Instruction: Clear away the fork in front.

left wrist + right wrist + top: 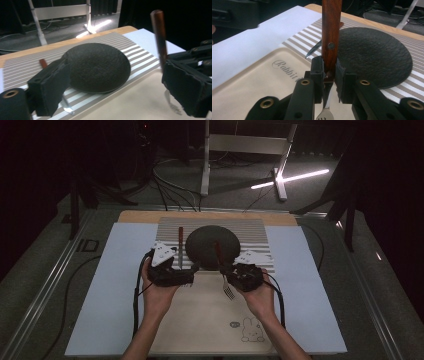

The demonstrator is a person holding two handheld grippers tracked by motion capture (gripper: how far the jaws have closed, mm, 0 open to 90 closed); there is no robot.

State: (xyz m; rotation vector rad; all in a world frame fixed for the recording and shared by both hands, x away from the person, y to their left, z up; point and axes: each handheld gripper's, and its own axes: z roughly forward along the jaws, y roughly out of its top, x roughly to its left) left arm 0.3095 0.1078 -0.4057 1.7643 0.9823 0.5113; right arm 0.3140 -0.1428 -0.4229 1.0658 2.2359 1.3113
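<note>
Looking from the high view, my right gripper point(235, 272) pinches the fork point(223, 270) at the plate's point(212, 246) six o'clock, the knife point(180, 247) resting at its nine; the left gripper view has my left gripper point(110, 85) spread and empty; the right gripper view confirms the clamp, so placing remains.

Cream mat point(257, 82): script lettering printed near its far edge, legible in the right gripper view as "Rabbi", the rest cut off behind the gripper's jaw. Same mat point(210, 320) in the high view: small line drawing of a rabbit point(252, 330) at the near right corner, with a small round mark point(235, 324) beside it, too small to read. No other text, brand or number can be read.
</note>
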